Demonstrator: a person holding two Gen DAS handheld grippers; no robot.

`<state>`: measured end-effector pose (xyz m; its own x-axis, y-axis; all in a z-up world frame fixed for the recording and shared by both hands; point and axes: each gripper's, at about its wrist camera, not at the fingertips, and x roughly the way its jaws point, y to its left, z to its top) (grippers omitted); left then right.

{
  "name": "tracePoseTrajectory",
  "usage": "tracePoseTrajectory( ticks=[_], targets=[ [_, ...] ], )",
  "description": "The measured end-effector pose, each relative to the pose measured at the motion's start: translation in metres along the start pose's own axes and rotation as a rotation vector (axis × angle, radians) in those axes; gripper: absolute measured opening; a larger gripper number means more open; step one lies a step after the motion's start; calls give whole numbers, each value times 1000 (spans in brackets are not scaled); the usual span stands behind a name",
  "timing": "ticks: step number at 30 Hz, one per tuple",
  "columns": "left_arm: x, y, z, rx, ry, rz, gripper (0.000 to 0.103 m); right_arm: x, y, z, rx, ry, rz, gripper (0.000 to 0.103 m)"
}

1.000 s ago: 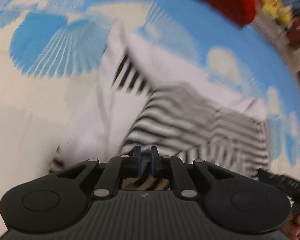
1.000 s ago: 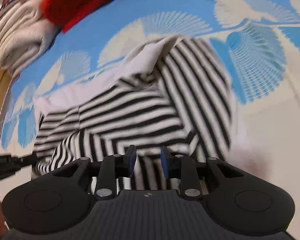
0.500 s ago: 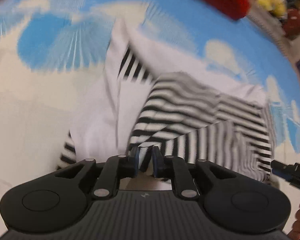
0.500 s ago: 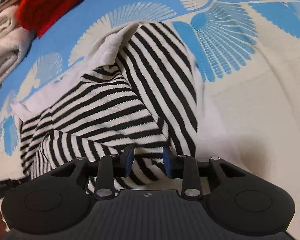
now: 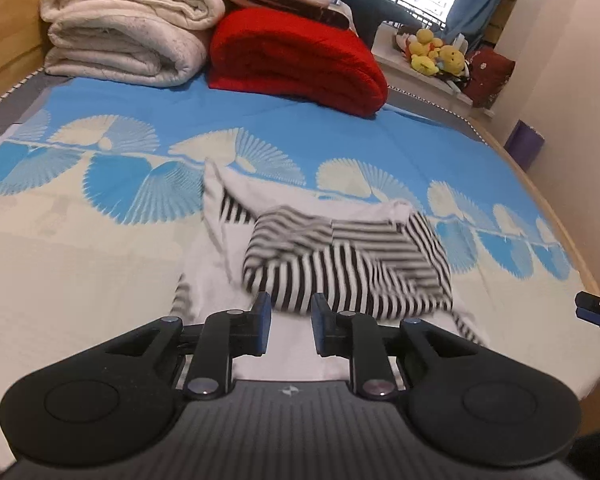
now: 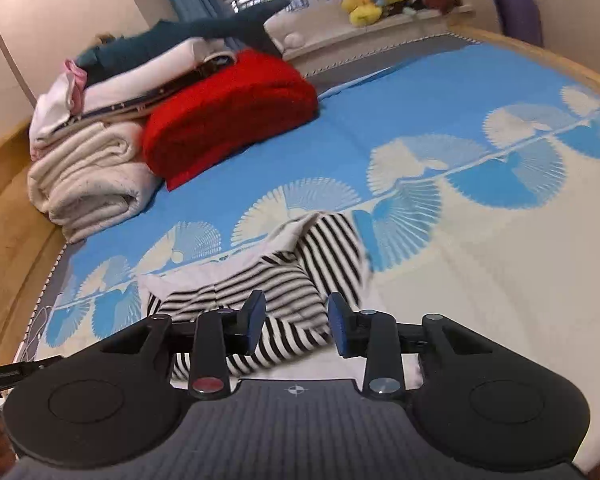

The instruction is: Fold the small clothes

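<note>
- Striped garment (image 5: 340, 256): black-and-white stripes with plain white panels, lying partly folded and rumpled on the bed, on the cream part of the cover just below the blue fan-patterned band. Its exact type cannot be told, as the edges are blurred.
- Left gripper (image 5: 287, 322): above the near edge of the garment, jaws opening, nothing between the pads, clear of the cloth.
- Right gripper (image 6: 296, 326): over the garment's near side, jaws opening, pads apart and empty; the striped cloth shows through the gap but lies below them.
- Bed cover (image 5: 80, 260): cream near the camera, blue with pale fan motifs farther off.
- Red blanket (image 5: 296, 64): folded, at the far end of the bed, well apart from the garment.
- White quilt (image 5: 128, 36): rolled and stacked, just beside the red blanket.
- Plush shark (image 6: 204, 32): lying on top of the stacked bedding.
- Yellow soft toys (image 5: 436, 54): on the window ledge beyond the bed.
</note>
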<state>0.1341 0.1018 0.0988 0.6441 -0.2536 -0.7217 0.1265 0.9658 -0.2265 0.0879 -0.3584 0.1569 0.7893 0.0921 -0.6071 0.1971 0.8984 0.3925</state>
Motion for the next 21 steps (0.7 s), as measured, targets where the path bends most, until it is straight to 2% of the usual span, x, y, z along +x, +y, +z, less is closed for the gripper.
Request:
tracePoseTrajectory(
  ticks=[3, 5, 7, 9, 10, 11, 13, 14, 15, 16, 17, 18, 21],
  targets=[
    [-16, 9, -36, -24, 14, 9, 23, -18, -29, -29, 35, 12, -39, 41],
    [-16, 19, -59, -72, 44, 21, 23, -17, -48, -51, 76, 33, -85, 41],
    [-11, 31, -83, -128, 80, 43, 28, -12, -64, -75, 112, 56, -119, 41],
    [1, 43, -102, -194, 143, 71, 36, 1, -76, -98, 144, 135, -157, 41],
    [9, 49, -111, -224, 176, 82, 37, 7, -81, -106, 176, 177, -154, 42],
    [16, 54, -117, -245, 201, 87, 38, 11, -82, -110, 195, 201, -148, 42],
    [31, 63, -126, -250, 222, 91, 48, 21, -82, -115, 176, 231, -156, 42],
    [38, 67, -130, -245, 236, 109, 54, 26, -80, -117, 148, 237, -174, 43],
    [46, 70, -132, -258, 272, 143, 54, 31, -79, -117, 131, 245, -192, 45],
    [52, 73, -133, -290, 290, 145, 54, 36, -79, -119, 127, 255, -206, 47],
    [54, 75, -133, -318, 291, 116, 57, 41, -79, -121, 135, 271, -210, 47],
    [57, 75, -132, -331, 295, 96, 65, 46, -80, -123, 154, 291, -209, 47],
    [67, 69, -138, -296, 335, 124, 69, 57, -83, -130, 165, 336, -220, 47]
  ],
)
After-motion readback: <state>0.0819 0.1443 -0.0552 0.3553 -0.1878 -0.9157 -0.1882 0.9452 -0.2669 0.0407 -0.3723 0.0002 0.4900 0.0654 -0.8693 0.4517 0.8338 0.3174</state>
